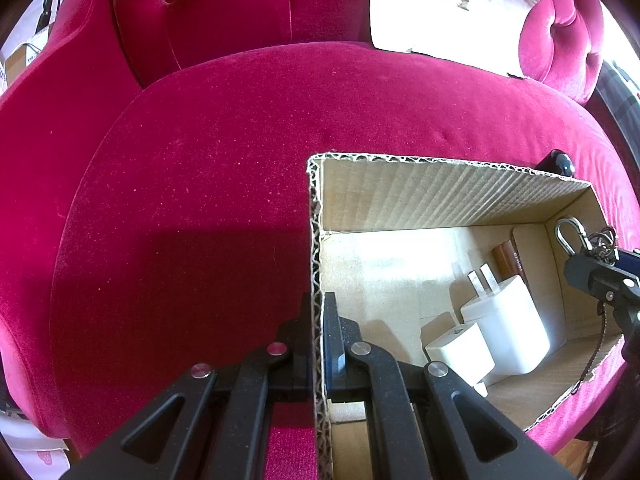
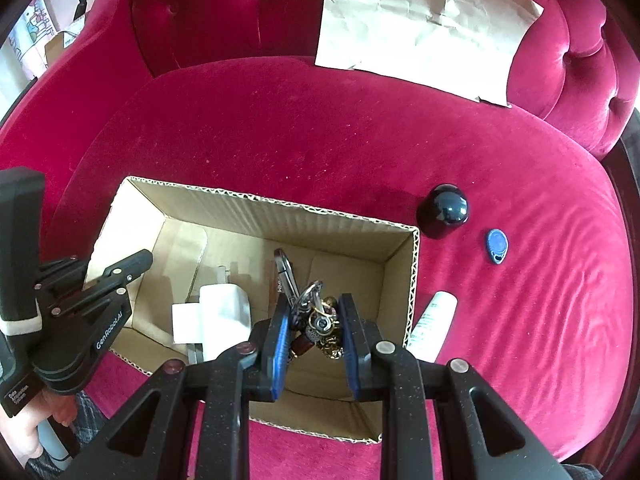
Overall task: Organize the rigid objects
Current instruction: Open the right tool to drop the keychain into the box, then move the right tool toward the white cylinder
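While chargers (image 2: 218,312) show, the keyring (image 2: 318,322) hides box (image 2: 414,280) contents behind it.

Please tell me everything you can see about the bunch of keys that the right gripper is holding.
The bunch of keys is a tangle of metal rings, keys and small brass-coloured charms, with a silver carabiner at one end. It hangs pinched between the blue fingers of the right gripper, over the open cardboard box. It does not appear to rest on the box floor.
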`<state>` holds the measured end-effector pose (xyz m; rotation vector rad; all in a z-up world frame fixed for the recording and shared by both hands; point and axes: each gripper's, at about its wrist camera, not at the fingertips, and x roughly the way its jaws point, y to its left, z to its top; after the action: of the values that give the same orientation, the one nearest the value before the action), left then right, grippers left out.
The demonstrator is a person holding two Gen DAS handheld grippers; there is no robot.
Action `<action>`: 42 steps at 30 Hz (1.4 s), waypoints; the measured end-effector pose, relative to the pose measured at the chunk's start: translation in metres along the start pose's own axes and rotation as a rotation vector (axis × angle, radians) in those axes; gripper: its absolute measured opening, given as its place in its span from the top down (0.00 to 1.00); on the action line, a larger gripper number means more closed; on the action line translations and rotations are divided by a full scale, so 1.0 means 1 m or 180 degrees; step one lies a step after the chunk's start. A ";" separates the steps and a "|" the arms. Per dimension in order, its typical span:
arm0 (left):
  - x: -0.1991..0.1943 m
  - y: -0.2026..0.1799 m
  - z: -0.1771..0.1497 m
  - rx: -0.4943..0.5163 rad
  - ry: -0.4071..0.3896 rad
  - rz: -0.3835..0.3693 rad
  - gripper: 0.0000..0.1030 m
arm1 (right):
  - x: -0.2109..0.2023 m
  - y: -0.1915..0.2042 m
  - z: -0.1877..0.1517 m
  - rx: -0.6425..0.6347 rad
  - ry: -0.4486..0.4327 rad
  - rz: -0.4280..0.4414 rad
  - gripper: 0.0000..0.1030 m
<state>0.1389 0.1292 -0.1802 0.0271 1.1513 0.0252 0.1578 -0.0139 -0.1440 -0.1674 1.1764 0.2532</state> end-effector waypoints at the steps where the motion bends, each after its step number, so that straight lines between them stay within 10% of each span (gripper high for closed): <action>1: 0.000 0.000 0.000 0.0002 -0.0001 0.0003 0.97 | 0.001 0.000 0.000 0.0007 0.0006 0.0003 0.76; 10: 0.001 0.001 0.000 -0.0004 0.0000 0.0001 0.97 | 0.001 -0.001 0.001 0.0030 0.0003 0.0058 0.74; 20: 0.001 0.001 0.000 -0.0003 0.0004 0.0011 0.97 | -0.019 -0.007 0.004 0.0061 -0.0235 -0.0063 0.03; 42: 0.000 -0.002 -0.001 0.0022 -0.0005 0.0018 0.97 | -0.032 -0.041 -0.001 0.0173 -0.0171 -0.0080 0.00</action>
<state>0.1380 0.1276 -0.1802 0.0364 1.1499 0.0262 0.1570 -0.0573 -0.1151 -0.1270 1.1261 0.2023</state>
